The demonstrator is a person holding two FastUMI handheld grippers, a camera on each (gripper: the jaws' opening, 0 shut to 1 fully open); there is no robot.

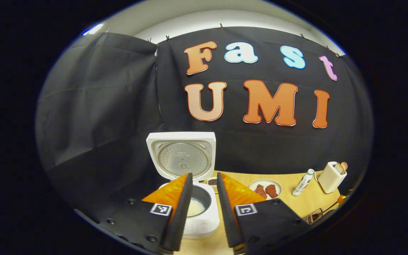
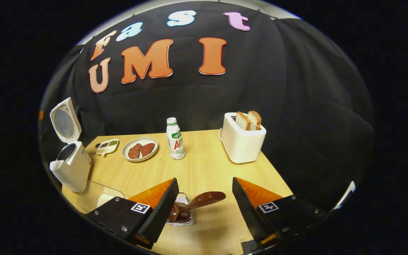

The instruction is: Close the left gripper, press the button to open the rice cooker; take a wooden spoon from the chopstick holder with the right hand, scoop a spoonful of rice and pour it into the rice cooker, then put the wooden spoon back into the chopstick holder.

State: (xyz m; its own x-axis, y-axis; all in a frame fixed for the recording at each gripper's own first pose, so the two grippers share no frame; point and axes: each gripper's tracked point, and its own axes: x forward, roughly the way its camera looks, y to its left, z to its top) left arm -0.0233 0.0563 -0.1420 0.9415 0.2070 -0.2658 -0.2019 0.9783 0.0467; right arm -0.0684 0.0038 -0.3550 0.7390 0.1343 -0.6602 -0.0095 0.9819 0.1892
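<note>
Table [image 2: 207,166] edge just past toaster [image 2: 242,143]

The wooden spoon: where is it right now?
In the right gripper view, the wooden spoon sits in the wire chopstick holder at the table's near edge, between the open right gripper's fingers, neither visibly touching it.

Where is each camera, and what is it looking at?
Left gripper view: rides the left gripper, looking over its fingers into the open rice cooker at the table's edge.
Right gripper view: rides the right gripper, looking across the table; spoon in the holder between its fingers.
Shared: cooker, plate, bottle, toaster.
</note>
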